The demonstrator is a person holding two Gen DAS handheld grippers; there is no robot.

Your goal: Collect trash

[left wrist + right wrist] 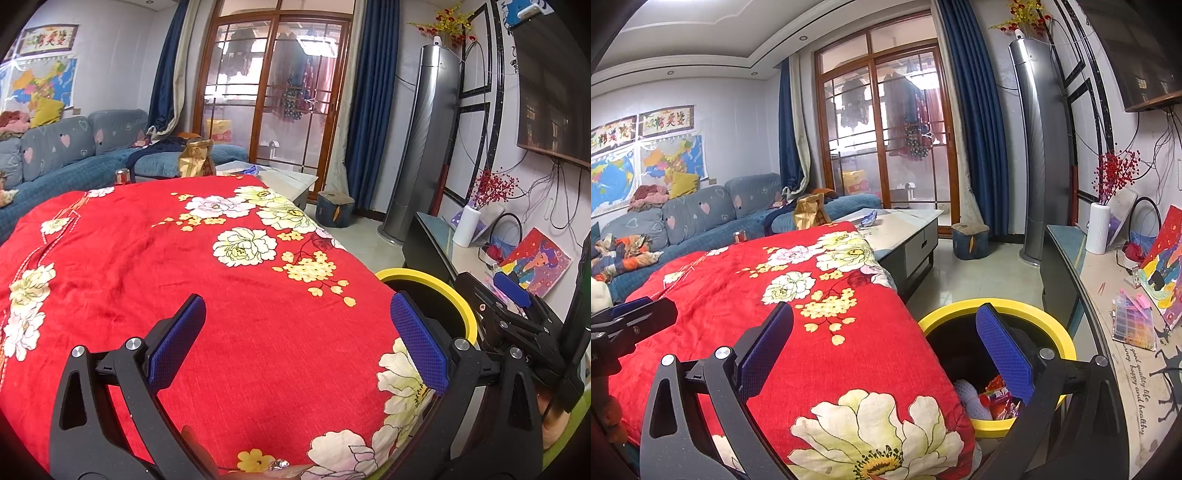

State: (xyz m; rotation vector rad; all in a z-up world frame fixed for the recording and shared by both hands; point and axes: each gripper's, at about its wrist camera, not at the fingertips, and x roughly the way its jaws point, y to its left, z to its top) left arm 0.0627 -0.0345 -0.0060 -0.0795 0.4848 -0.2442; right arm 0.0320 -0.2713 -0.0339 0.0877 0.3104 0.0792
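Observation:
A yellow-rimmed black bin [997,308] stands on the floor beside a table draped in a red floral blanket [757,295]. Inside the bin lie red wrappers [999,400] and a white foam net [971,400]. My right gripper [884,308] is open and empty, straddling the blanket's edge and the bin's rim. My left gripper [297,300] is open and empty above the blanket [221,295], with the bin's rim [436,281] to its right. A gold bag [809,216], a blue wrapper [868,218] and a red can [740,236] sit beyond the blanket.
A grey coffee table [916,236] stands past the blanket, and a blue sofa [701,221] with clothes runs along the left wall. On the right is a TV cabinet [1108,295] with a white vase [1097,227] and pictures. A tall grey air conditioner [1034,147] stands by the curtain.

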